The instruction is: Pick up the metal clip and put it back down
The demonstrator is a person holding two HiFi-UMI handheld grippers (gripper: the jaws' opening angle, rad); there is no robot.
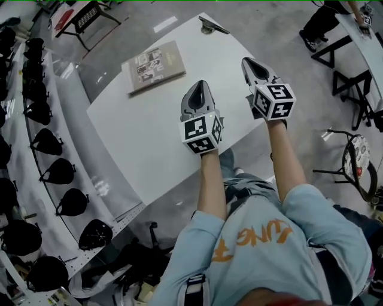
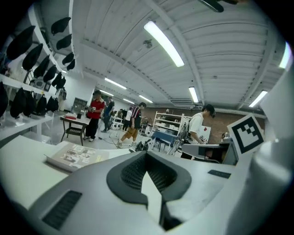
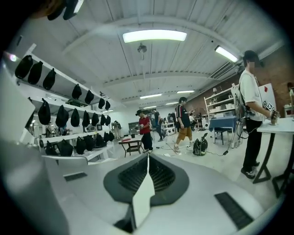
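The metal clip (image 1: 210, 25) is a small dark piece lying at the far edge of the white table (image 1: 149, 137). My left gripper (image 1: 200, 85) hovers over the table's middle, well short of the clip, with its jaws shut and nothing between them. My right gripper (image 1: 247, 60) is held beside it over the table's right edge, nearer the clip, also shut and empty. Both gripper views look out level across the room. In them the left gripper (image 2: 147, 156) and the right gripper (image 3: 148, 158) show their jaws meeting in a line. Neither of these views shows the clip.
A book (image 1: 154, 66) lies on the table's far left part. Shelves of black bags (image 1: 60, 170) run along the left. A small table and chair (image 1: 84, 18) stand beyond, black-framed tables (image 1: 353, 54) and a stool (image 1: 359, 158) to the right. Several people (image 2: 94, 114) stand farther off.
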